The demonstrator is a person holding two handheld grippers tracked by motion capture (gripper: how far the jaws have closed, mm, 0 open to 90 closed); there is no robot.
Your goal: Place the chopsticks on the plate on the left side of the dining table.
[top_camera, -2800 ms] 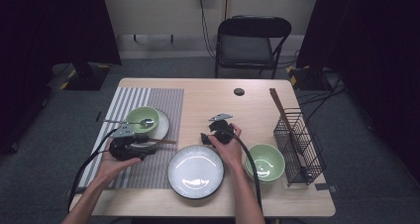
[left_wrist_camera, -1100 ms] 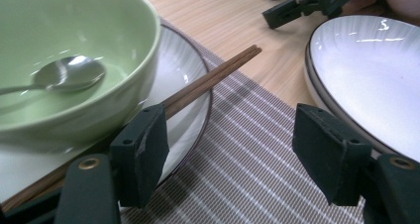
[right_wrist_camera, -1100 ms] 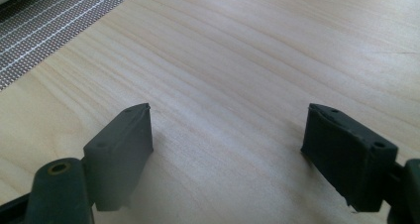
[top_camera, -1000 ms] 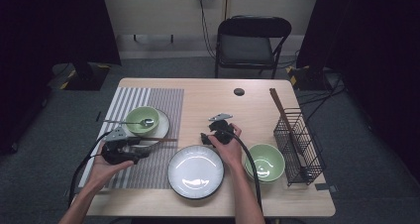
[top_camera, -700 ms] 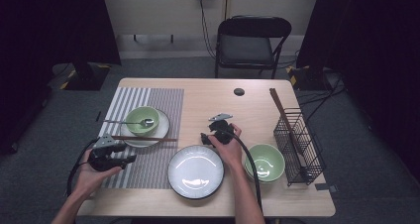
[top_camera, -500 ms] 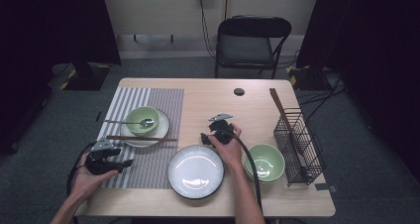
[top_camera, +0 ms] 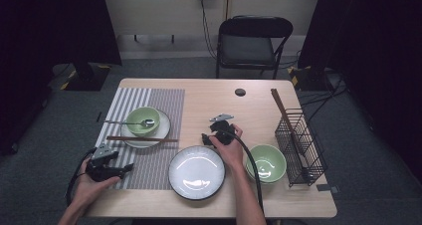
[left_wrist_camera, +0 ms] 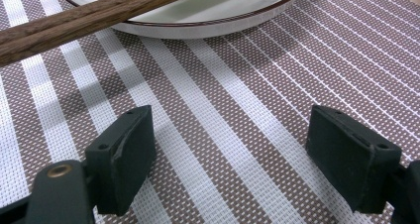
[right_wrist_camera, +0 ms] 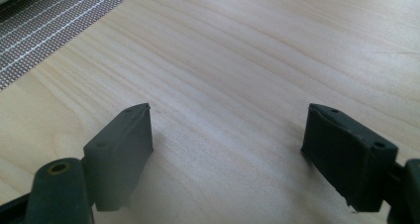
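My left gripper (top_camera: 124,168) (left_wrist_camera: 228,130) hovers low over the striped placemat (top_camera: 164,103) near its front left corner. Its jaws have just been opening and stand wide with only mat between them. Ahead of it a pair of dark wooden chopsticks (top_camera: 142,139) (left_wrist_camera: 74,16) lies across the front rim of a small white plate (top_camera: 161,131) (left_wrist_camera: 208,23). On that plate sits a green bowl (top_camera: 142,118) with a metal spoon (top_camera: 127,123) in it. My right gripper (top_camera: 208,137) (right_wrist_camera: 225,120) rests open over bare wood at the table's middle.
A large white plate (top_camera: 196,171) lies at the front centre, with a second green bowl (top_camera: 266,163) to its right. A black wire basket (top_camera: 301,148) stands at the right edge, a brown stick (top_camera: 279,107) leaning from it. A small black disc (top_camera: 240,92) lies at the back.
The left gripper has drawn back from the chopsticks toward the front left corner of the mat and sunk lower, its jaws wider. The chopsticks stay on the plate. The right gripper has not moved.
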